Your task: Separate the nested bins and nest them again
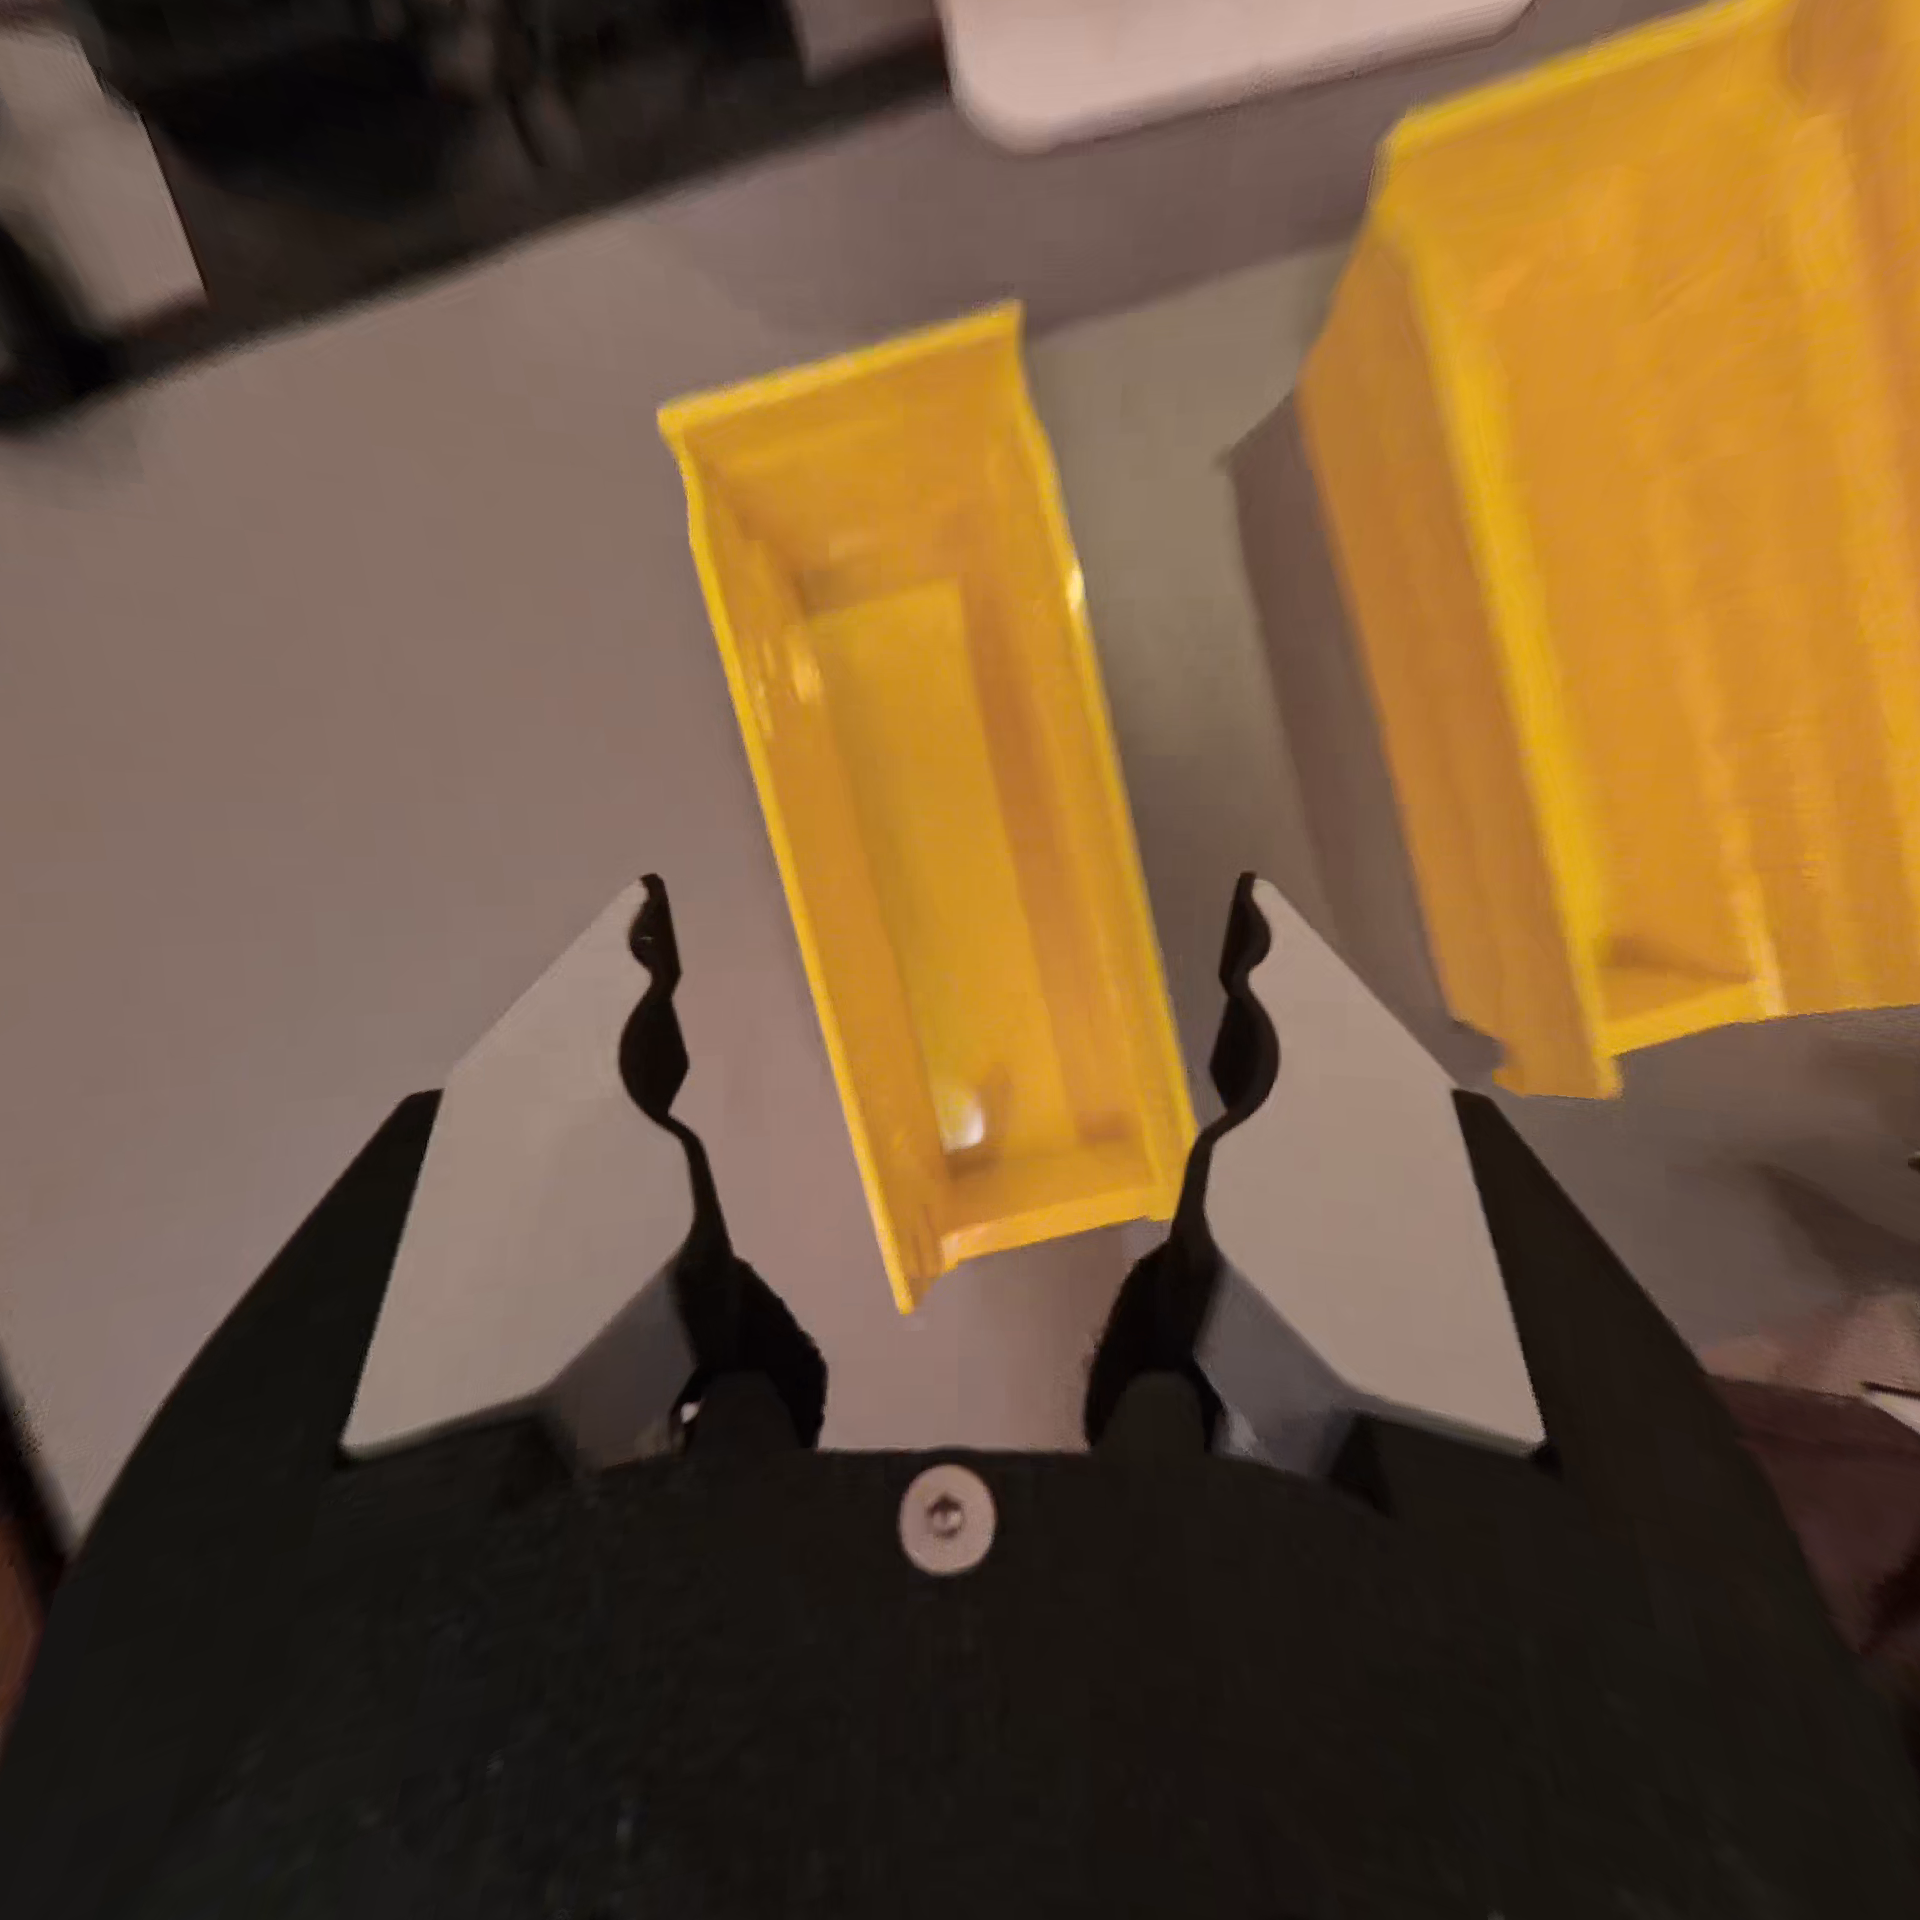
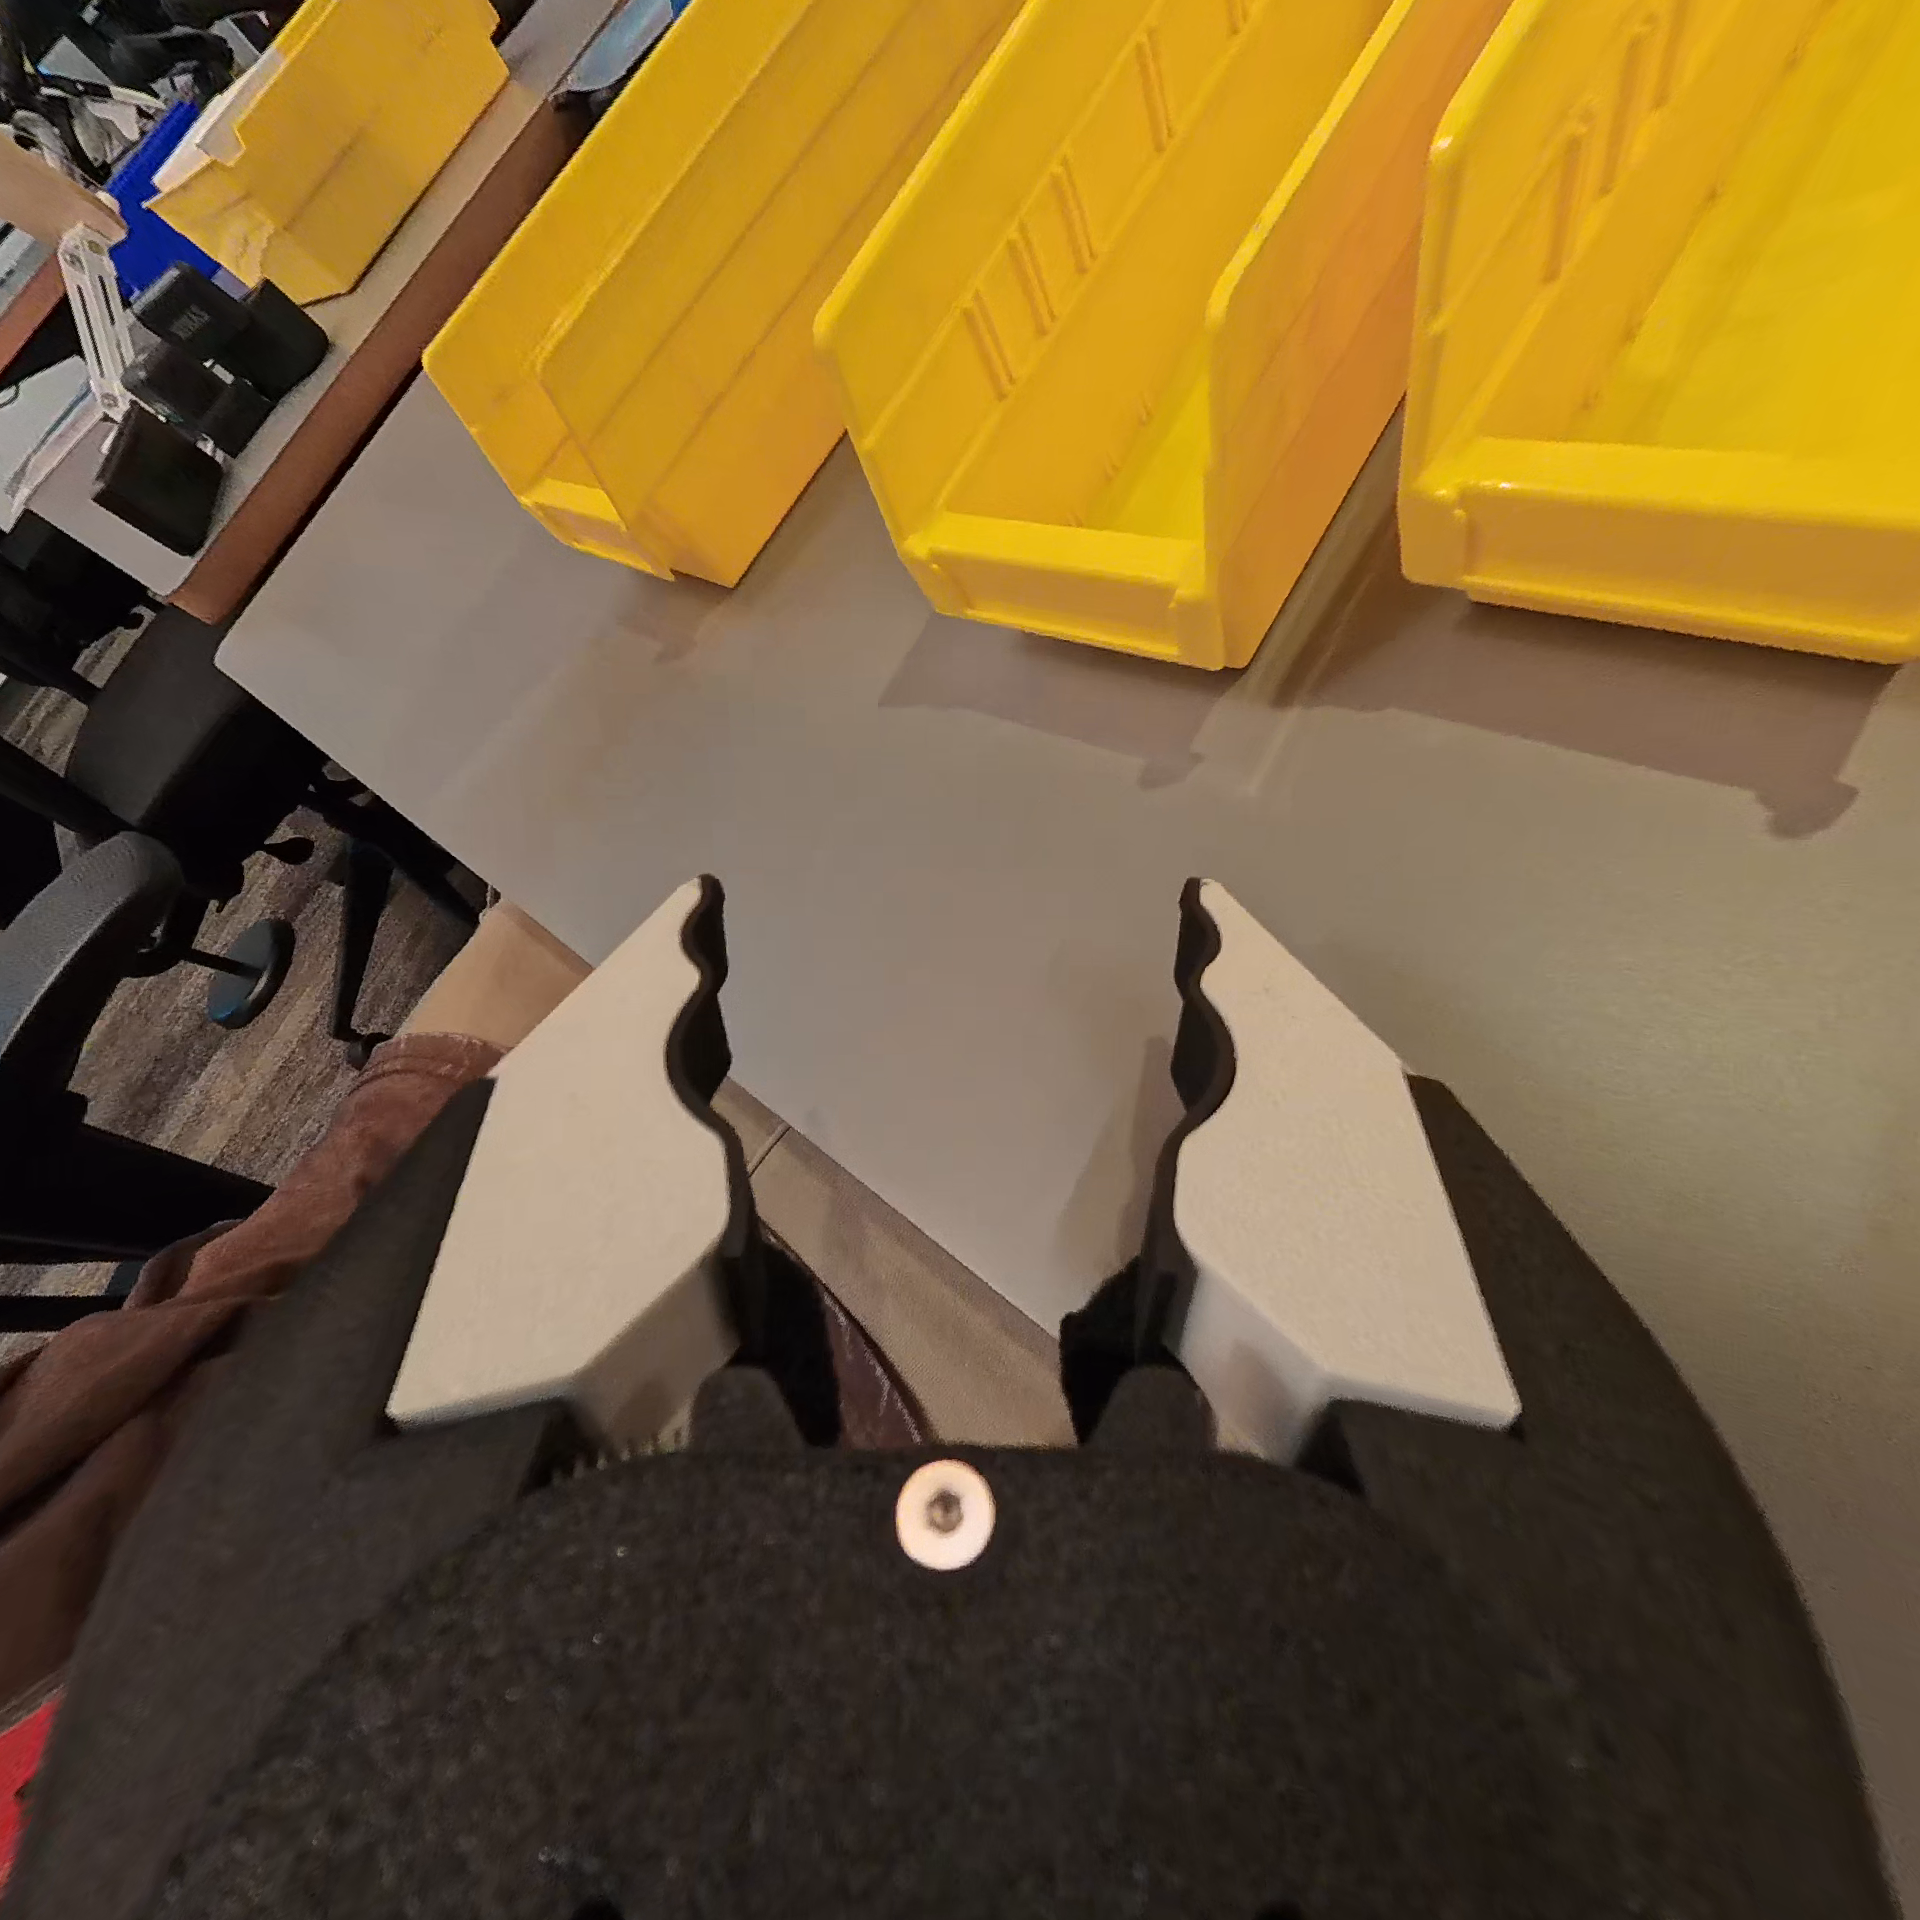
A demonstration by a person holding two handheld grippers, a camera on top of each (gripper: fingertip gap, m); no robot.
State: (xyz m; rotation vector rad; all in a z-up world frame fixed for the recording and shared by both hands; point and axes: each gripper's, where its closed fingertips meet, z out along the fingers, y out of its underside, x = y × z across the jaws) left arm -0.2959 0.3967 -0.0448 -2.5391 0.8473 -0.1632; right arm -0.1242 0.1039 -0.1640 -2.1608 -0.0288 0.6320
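bins (image 2: 1060,416): we're seeing 3 sitting apart on table (image 2: 935,831), so prob separated; re-nesting left
left tongs (image 1: 945,904): hanging spread over small bin (image 1: 935,790), gripping nothing
right tongs (image 2: 951,904): spread too, empty

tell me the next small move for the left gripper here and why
Probably lower the open left gripper and close on the near end of the small yellow bin. That bin lies alone on the grey table, between the spread fingers, apart from the larger yellow bin at right. Both grippers are empty, so renesting seems to start with a grasp.
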